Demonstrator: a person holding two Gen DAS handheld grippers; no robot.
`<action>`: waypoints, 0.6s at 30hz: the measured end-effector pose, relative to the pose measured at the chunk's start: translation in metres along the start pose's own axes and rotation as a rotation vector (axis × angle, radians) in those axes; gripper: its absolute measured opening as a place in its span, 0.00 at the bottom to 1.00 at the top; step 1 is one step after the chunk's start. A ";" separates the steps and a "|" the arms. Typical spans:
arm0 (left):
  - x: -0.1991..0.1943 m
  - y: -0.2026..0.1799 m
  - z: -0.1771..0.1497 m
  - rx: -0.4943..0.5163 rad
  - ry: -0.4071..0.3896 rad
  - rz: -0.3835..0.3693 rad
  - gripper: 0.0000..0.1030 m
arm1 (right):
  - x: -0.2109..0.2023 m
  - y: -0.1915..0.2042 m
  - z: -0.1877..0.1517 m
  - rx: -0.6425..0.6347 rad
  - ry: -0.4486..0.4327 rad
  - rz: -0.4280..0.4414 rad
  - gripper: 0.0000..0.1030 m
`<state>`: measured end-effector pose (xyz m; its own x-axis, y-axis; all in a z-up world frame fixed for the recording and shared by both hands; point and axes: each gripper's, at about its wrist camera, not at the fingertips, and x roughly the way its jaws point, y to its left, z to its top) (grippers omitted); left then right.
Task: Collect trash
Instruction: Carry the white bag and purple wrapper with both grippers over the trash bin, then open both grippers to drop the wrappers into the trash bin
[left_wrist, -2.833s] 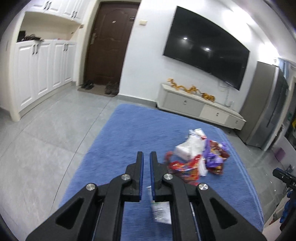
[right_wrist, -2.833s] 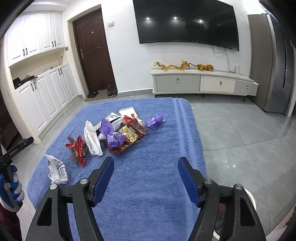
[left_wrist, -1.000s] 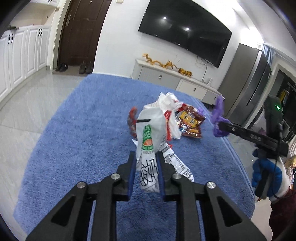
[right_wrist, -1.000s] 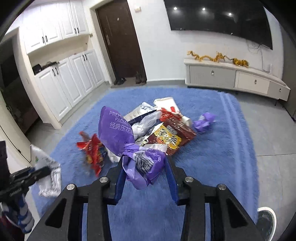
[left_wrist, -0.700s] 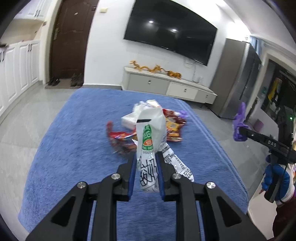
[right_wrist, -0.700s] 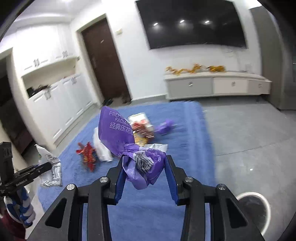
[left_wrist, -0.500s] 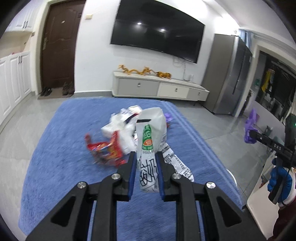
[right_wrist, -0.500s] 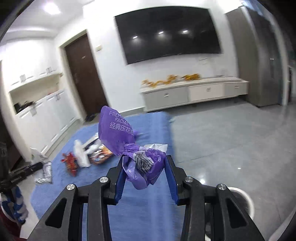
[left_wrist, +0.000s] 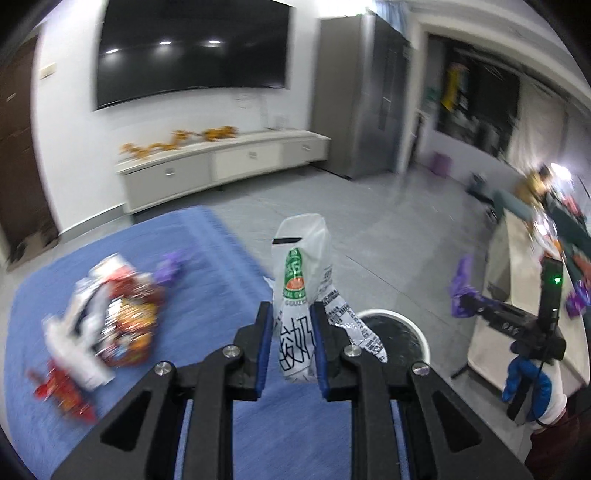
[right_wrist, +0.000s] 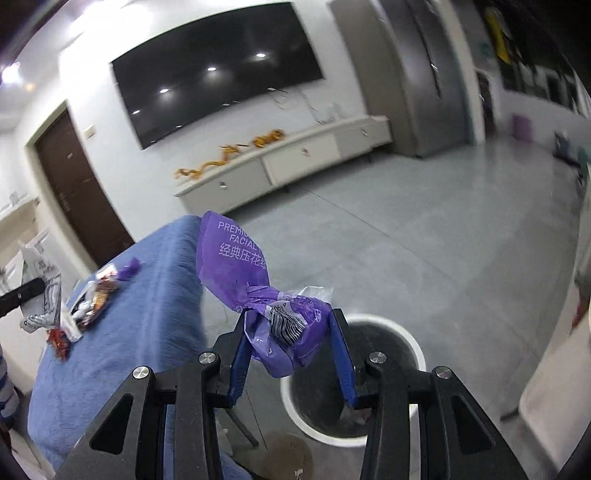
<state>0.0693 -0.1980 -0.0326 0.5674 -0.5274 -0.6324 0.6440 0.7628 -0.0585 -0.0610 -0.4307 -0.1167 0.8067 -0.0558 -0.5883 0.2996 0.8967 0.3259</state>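
Grey floor tiles fill most of both views, and a blue rug (left_wrist: 207, 258) covers the part near the long white cabinet (left_wrist: 221, 166) under the wall television (left_wrist: 192, 51). On the rug lies a loose heap of wrappers (left_wrist: 110, 314), red, white and orange, with one small purple piece just beside it; these are not yet collected.

A round bin (right_wrist: 351, 376) with white rim and dark inside stands on the tiles next to the rug edge. I think this is where the trash must go, so both tools point toward it.

The left gripper (left_wrist: 291, 332) is clamped on a white wrapper (left_wrist: 301, 295) with green and red label, which stands up between the blue pads while a printed strip hangs to the right side. The bin is seen behind and below it, so this wrapper seems not over the opening yet.

The right gripper (right_wrist: 291, 339) pinches a purple wrapper (right_wrist: 266, 295) at its crumpled lower part, and the free end sticks up to the left. The grip is at the thick bunch probably because thin film slips easily. From this camera the bin mouth is directly under the jaws, so the release looks near.
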 end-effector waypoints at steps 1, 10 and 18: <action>0.011 -0.013 0.003 0.024 0.012 -0.016 0.19 | 0.003 -0.010 -0.004 0.020 0.009 -0.010 0.37; 0.119 -0.109 0.014 0.162 0.154 -0.102 0.19 | 0.030 -0.072 -0.023 0.142 0.090 -0.062 0.39; 0.204 -0.142 0.006 0.145 0.281 -0.120 0.27 | 0.080 -0.082 -0.033 0.139 0.176 -0.100 0.47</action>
<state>0.0967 -0.4157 -0.1486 0.3318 -0.4711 -0.8173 0.7756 0.6295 -0.0480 -0.0375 -0.4944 -0.2146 0.6721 -0.0533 -0.7385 0.4508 0.8207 0.3511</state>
